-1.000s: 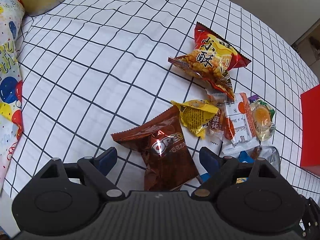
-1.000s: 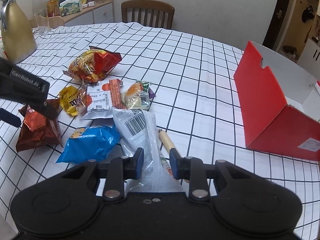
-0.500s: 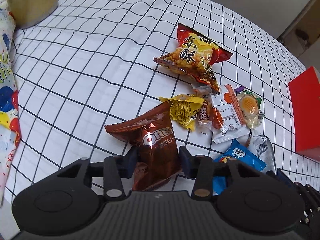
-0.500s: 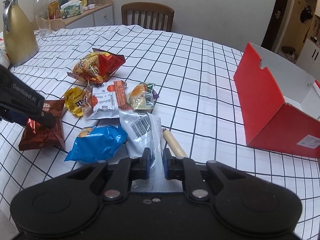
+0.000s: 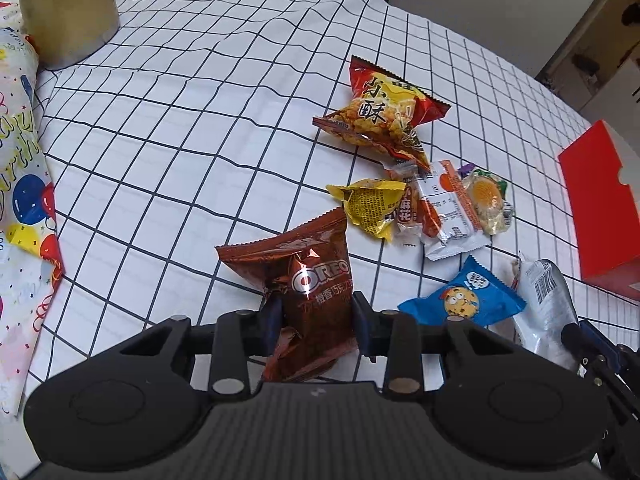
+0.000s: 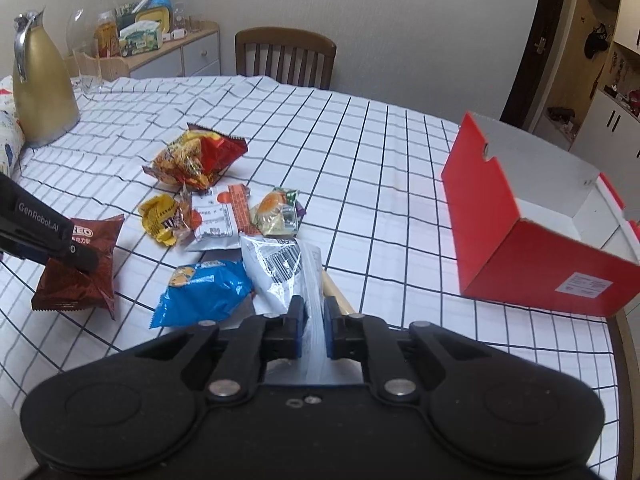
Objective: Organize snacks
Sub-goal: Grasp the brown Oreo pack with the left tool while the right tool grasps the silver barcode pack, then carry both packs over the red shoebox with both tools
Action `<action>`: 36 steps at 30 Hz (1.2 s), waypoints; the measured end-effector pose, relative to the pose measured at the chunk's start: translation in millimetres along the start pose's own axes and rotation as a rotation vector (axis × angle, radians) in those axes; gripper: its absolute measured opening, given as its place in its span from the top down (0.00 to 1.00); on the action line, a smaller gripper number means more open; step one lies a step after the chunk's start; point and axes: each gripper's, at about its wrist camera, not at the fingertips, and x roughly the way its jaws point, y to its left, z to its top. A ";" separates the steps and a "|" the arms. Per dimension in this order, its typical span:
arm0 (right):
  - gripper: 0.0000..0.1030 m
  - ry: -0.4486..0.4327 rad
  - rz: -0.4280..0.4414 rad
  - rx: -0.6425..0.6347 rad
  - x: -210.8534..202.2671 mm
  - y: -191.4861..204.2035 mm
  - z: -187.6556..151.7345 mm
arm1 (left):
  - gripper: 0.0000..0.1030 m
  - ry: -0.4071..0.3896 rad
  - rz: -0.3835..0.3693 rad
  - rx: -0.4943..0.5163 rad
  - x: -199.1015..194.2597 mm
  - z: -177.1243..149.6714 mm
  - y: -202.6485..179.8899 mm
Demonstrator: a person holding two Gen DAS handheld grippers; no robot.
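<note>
7 snack packs (image 6: 188, 160), 1 box (image 6: 496, 216).

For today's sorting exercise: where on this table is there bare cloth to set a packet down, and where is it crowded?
Bare cloth lies between the gold jug and the red chip bag, and between the snack pile and the red box. It is crowded around the blue cookie packet, yellow packet and white packet, which touch or overlap.

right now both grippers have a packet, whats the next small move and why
Probably lift both a little: the left gripper is shut on the brown Oreo packet, the right gripper on the clear bag, and the open red box waits to the right.
</note>
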 end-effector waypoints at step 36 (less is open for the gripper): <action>0.93 -0.145 -0.031 0.110 -86.5 -145.0 29.6 | 0.66 -0.108 -0.192 0.224 -85.3 7.6 -175.0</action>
